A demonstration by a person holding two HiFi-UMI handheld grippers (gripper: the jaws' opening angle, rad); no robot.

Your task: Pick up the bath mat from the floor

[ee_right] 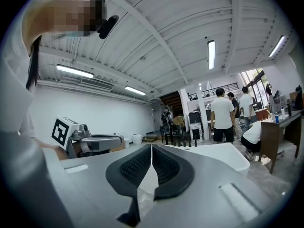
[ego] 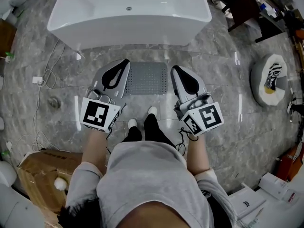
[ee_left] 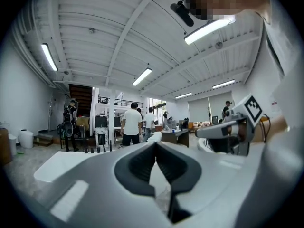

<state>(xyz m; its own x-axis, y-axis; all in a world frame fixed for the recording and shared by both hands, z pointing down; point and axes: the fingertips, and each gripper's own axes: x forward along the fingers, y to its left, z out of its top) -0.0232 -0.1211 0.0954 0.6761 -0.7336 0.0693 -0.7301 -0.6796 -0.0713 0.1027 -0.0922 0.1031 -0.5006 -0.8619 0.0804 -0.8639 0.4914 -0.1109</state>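
Note:
The grey perforated bath mat (ego: 148, 78) lies flat on the marble floor in front of the white bathtub (ego: 128, 13). I hold both grippers level above it, one over each end. My left gripper (ego: 124, 61) is over the mat's left edge, my right gripper (ego: 174, 68) over its right edge. Neither touches the mat. In the left gripper view the black pads of the left gripper (ee_left: 156, 144) meet with nothing between them. The right gripper (ee_right: 151, 146) looks the same in its own view. Both gripper views look out over the tub, and the mat is hidden in them.
The tub rim (ee_right: 223, 156) stands just ahead. A cardboard box (ego: 40, 175) sits at the lower left, cables (ego: 45, 80) trail on the floor at left, and a round white device (ego: 270, 80) rests at right. People (ee_left: 130, 125) stand far behind the tub.

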